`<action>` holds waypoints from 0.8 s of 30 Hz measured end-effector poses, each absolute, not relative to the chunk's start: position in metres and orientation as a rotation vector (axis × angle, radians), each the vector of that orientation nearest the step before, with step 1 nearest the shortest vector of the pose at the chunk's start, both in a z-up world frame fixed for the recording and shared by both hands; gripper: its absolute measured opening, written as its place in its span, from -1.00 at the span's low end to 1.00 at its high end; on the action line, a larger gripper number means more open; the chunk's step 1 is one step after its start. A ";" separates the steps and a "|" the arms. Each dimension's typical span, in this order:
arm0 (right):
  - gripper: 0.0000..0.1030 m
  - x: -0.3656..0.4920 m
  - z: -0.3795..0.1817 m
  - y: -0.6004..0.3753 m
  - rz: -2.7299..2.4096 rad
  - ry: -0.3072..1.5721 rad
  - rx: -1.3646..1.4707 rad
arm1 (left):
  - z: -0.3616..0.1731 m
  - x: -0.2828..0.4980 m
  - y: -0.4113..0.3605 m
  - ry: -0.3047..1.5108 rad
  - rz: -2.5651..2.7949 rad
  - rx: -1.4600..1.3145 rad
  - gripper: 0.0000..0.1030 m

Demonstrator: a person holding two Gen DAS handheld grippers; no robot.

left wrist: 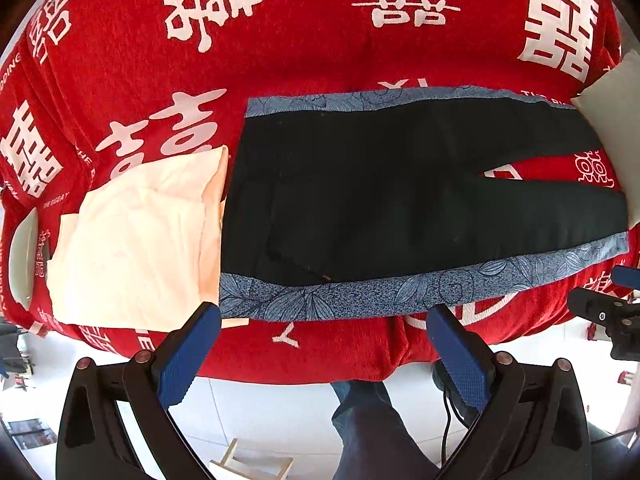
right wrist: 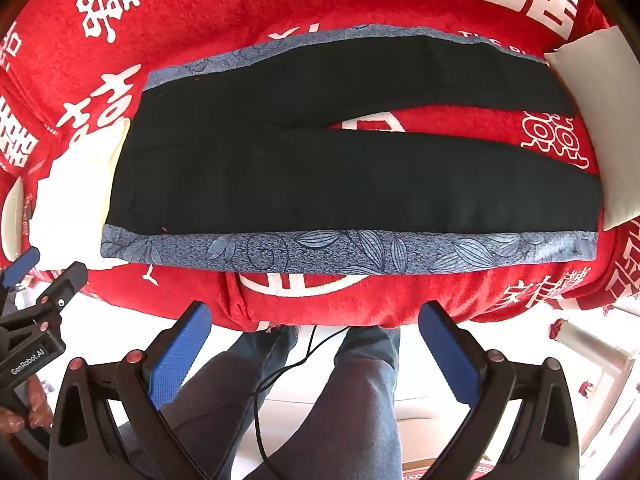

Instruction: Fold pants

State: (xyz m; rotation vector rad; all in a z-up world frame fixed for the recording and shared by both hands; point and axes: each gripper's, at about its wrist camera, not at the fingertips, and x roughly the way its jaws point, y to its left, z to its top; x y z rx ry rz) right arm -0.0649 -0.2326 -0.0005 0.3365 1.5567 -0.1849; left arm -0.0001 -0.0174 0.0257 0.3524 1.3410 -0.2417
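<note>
From the left wrist view, we see the pants [left wrist: 400,184] spread flat on the red cloth [left wrist: 320,48] with white characters, waistband toward the cream folded garment [left wrist: 136,240], which touches that end. The pants are black with a blue leaf-patterned stripe [left wrist: 400,288] along each outer edge, and the legs part slightly toward the far end from the cream garment, where a white pillow [left wrist: 612,120] overlaps the cuffs. Our left gripper [left wrist: 324,340] hovers off the near edge of the pants, its blue pads wide apart and holding nothing. The right gripper [left wrist: 608,312] shows at the cuff side of the pants, but here we cannot tell how its jaws stand.

From the right wrist view, the pants [right wrist: 340,176] again lie flat, the red cloth [right wrist: 280,12] visible between the legs. Our right gripper [right wrist: 316,344] hangs short of the near stripe [right wrist: 340,248], jaws spread wide, empty. The left gripper [right wrist: 36,300] appears beside the waistband end of the pants.
</note>
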 end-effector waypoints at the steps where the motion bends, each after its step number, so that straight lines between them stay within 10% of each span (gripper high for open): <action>1: 1.00 -0.065 0.000 -0.232 -0.185 1.557 0.335 | 0.026 0.000 -0.017 1.340 -0.241 0.353 1.00; 24: 1.00 -0.069 0.002 -0.230 -0.189 1.555 0.314 | 0.028 -0.002 -0.018 1.335 -0.240 0.357 1.00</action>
